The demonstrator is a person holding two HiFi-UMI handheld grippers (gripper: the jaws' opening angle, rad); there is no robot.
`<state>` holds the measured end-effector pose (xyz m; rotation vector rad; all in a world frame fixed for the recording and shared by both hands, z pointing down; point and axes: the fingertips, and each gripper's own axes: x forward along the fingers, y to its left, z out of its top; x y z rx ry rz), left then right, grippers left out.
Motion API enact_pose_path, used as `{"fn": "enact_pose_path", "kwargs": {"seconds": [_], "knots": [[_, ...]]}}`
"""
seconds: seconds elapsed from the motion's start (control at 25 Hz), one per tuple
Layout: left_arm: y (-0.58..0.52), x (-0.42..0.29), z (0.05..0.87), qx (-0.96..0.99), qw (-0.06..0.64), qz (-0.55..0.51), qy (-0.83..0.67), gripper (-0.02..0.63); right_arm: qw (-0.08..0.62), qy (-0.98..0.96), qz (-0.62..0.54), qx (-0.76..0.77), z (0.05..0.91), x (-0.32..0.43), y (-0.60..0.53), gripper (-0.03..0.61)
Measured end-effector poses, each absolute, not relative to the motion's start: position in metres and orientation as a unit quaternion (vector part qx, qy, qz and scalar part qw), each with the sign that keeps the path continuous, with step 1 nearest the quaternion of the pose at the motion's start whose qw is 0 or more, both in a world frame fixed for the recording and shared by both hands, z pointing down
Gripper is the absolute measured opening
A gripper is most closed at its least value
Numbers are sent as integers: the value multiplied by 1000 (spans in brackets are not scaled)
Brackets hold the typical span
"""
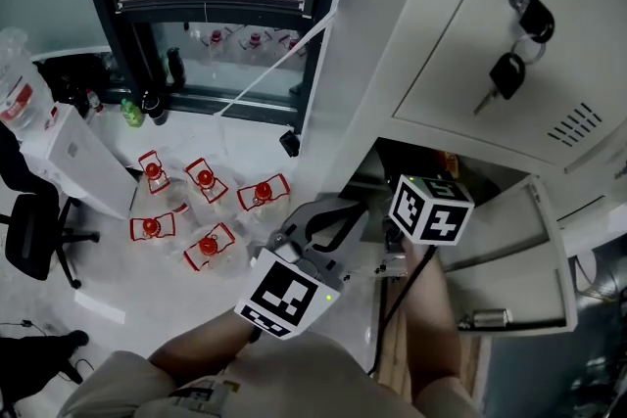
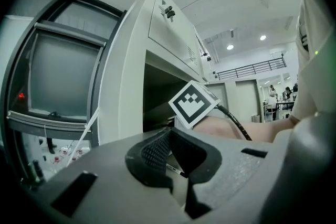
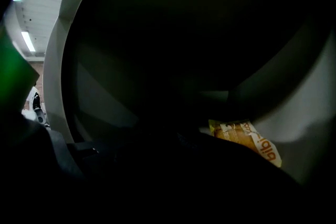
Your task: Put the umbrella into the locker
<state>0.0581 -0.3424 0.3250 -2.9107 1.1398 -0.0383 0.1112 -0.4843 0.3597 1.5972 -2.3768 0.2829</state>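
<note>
The grey locker's lower compartment (image 1: 431, 157) stands open, its door (image 1: 509, 274) swung out to the right. My right gripper reaches into it; only its marker cube (image 1: 431, 208) and the forearm show. In the right gripper view the inside is very dark, and a black bulky shape, apparently the folded umbrella (image 3: 173, 170), fills the bottom where the jaws lie closed. My left gripper (image 1: 343, 210) hovers just left of the opening, pointing level, fingertips together with nothing between them. The right cube (image 2: 192, 104) shows in front of the opening.
An orange snack packet (image 3: 247, 140) lies inside the compartment, right of the dark shape. The locker door above (image 1: 490, 34) is closed, with keys (image 1: 509, 73) hanging in its lock. Several red-capped bottles (image 1: 206, 186) stand on the floor at left, beside a black-framed glass cabinet (image 1: 216, 5) and an office chair (image 1: 34, 235).
</note>
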Motion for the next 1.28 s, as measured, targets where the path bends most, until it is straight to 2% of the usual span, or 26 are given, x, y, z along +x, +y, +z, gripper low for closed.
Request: {"fn": "enact_pose_path", "kwargs": {"seconds": [0.4, 0.6, 0.64, 0.72, 0.76, 1.16, 1.28], "knots": [[-339, 57, 319, -931, 10, -1, 364, 6, 179, -819, 82, 539, 365, 103, -504, 26], [-338, 60, 318, -933, -1, 5, 361, 6, 178, -816, 75, 545, 364, 104, -504, 34], [-338, 60, 318, -932, -1, 4, 361, 6, 175, -816, 76, 545, 364, 104, -502, 49], [-338, 59, 318, -932, 0, 3, 362, 6, 174, -822, 74, 538, 365, 101, -497, 171], [-337, 59, 318, -932, 1, 2, 363, 6, 172, -825, 71, 534, 364, 100, -494, 184], [-339, 57, 304, -931, 16, 4, 365, 6, 125, -826, 40, 548, 331, 119, -449, 182], [-340, 57, 297, -931, 24, 8, 365, 6, 110, -829, 19, 547, 312, 121, -429, 136]]}}
